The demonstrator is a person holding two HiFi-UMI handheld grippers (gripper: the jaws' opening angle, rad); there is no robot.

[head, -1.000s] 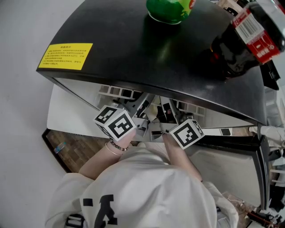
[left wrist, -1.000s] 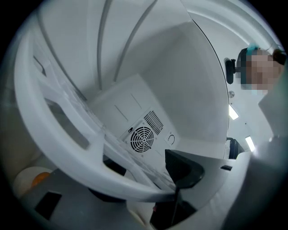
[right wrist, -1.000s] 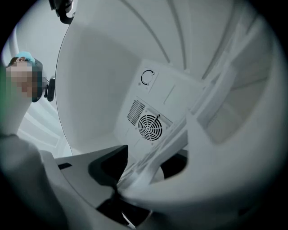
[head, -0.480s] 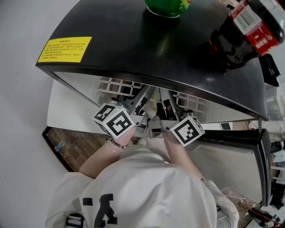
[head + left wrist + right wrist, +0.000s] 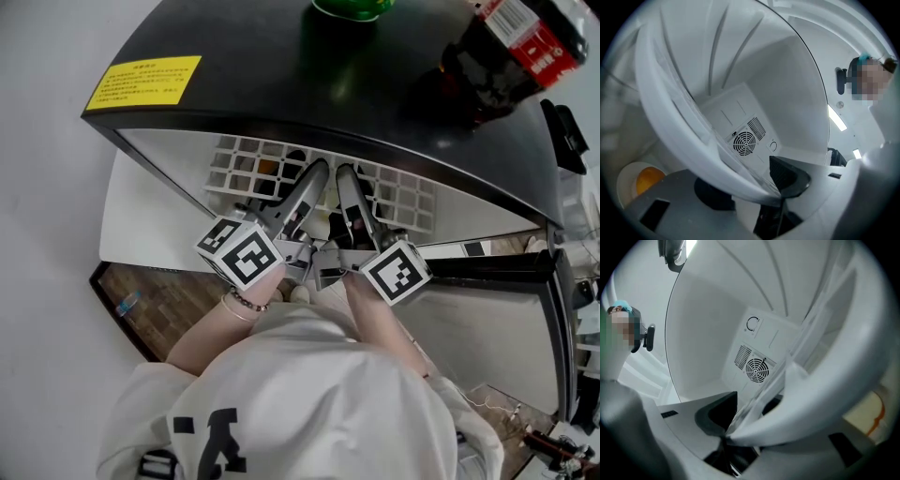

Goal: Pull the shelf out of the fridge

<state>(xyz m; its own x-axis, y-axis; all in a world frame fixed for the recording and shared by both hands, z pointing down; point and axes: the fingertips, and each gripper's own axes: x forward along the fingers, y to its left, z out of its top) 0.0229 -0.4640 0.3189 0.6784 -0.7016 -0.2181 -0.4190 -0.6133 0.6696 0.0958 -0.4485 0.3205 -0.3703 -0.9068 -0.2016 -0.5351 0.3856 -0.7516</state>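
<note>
scene: person stands over a small fridge (image 5: 309, 94) with a black top; its white inside shows under the near edge
shelf: white grid shelf (image 5: 403, 202) sticks partway out of the fridge opening, toward the person, and its far part is under the black top
shelf rim: thick white front rim, crosses both gripper views on a slant
left gripper (image 5: 314, 178): reaches away from the person into the opening, left of centre, with the shelf rim between its jaws; the jaws have just been closing and now pinch the rim (dark pad pressed on its edge)
right gripper (image 5: 347, 180): just beside the left one, on its right, also on the rim; its jaws have just been closing too and are clamped on it
marker cubes: left cube (image 5: 242, 253) and right cube (image 5: 396, 272) sit near the person, close together
fridge inside: round fan grille (image 5: 743, 142) on the far back wall, seen past the rim
orange thing (image 5: 649, 180): low left in the left gripper view, round, in something white; cannot tell what
fridge top: yellow label (image 5: 142, 82) far left, green bottle (image 5: 354, 7) at the far edge, cola bottle (image 5: 511, 47) lying far right
person: white top, bracelet (image 5: 246, 303) on the left wrist
</note>
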